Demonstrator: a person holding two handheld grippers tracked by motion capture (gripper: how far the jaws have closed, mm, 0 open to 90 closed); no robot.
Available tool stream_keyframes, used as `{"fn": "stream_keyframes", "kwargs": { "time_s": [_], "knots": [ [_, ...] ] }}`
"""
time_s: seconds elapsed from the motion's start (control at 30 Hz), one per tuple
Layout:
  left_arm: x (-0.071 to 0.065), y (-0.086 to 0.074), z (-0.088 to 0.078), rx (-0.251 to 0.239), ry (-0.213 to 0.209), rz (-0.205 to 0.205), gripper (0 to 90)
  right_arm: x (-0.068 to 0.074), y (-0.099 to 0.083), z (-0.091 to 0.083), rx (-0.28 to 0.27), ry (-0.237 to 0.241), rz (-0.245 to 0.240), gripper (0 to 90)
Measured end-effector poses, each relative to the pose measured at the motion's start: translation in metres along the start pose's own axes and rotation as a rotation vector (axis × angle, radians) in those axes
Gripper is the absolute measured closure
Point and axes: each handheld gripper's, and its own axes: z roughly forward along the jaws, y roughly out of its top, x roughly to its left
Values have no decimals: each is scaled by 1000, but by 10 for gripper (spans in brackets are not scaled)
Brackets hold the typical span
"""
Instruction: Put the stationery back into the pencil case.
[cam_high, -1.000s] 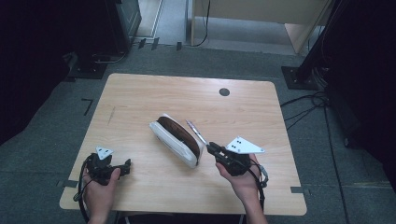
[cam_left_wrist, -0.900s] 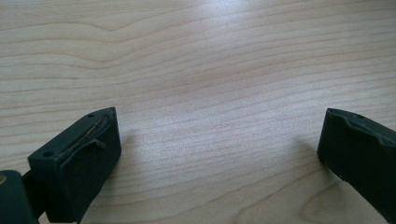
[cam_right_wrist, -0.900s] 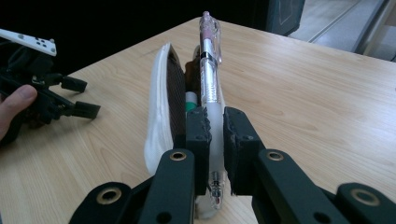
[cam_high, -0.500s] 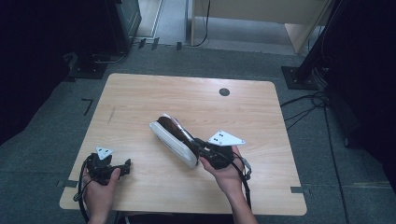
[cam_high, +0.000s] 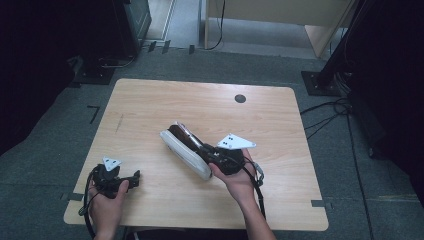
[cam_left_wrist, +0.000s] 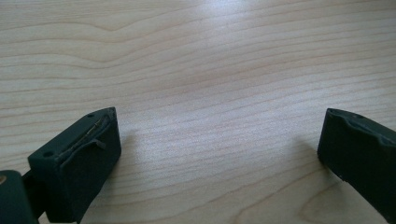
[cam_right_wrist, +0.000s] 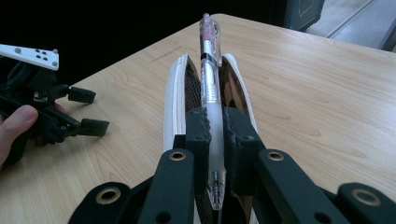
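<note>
Shifted leftward to frame centre, right gripper (cam_right_wrist: 214, 135) clamps a pen (cam_right_wrist: 210, 70) over the open pencil case (cam_high: 182, 147); left gripper (cam_left_wrist: 219, 154), lower left, gapes.

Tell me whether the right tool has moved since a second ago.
Yes. The right tool, shut on the pen, slid left across the table over the open pencil case.
</note>
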Motion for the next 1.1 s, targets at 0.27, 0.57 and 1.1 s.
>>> {"fn": "stream_keyframes", "kwargs": {
  "time_s": [0.27,0.57,1.1],
  "knots": [
    [0,0,0,-1,0,-1,0,0,1,1,1,-4,-4,808],
    [0,0,0,-2,0,-2,0,-1,3,0,-7,-11,-1,900],
    [0,0,0,-1,0,-1,0,-3,-7,-12,-13,-23,10,899]
  ]
}}
